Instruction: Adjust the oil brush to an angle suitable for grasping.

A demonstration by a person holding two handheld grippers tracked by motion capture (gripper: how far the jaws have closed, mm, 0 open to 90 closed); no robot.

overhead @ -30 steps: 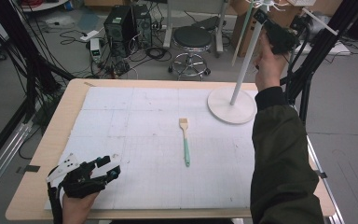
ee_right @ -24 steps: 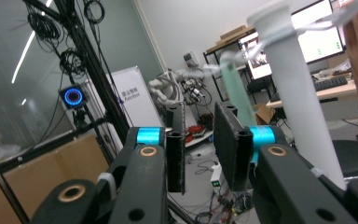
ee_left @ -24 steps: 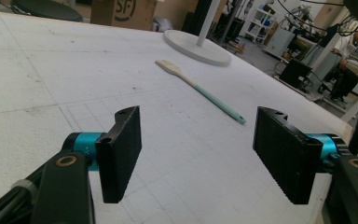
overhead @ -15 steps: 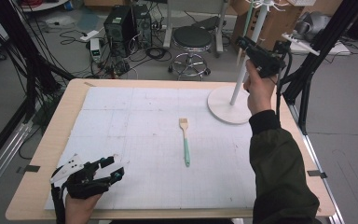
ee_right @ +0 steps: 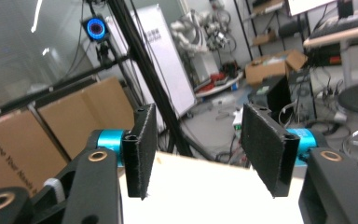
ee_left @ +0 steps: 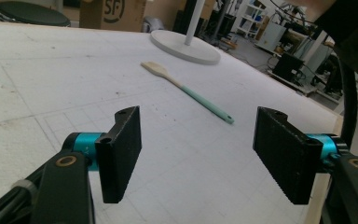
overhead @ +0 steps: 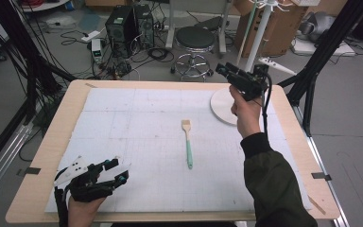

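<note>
Brush lies alone in the middle of the counter, both grippers released.

In the high view, the brush with the green handle lies at the centre of the frame on the white mat, bristles toward the top. The left gripper rests at lower left, jaws apart and nothing between them. The right gripper is held in the air at upper right, above the white stand base; its jaws have just been opening, and nothing is between them. In the left gripper view, the brush lies at upper centre, well apart from the spread jaws. In the right gripper view, the jaws stand apart over the counter edge.
</note>
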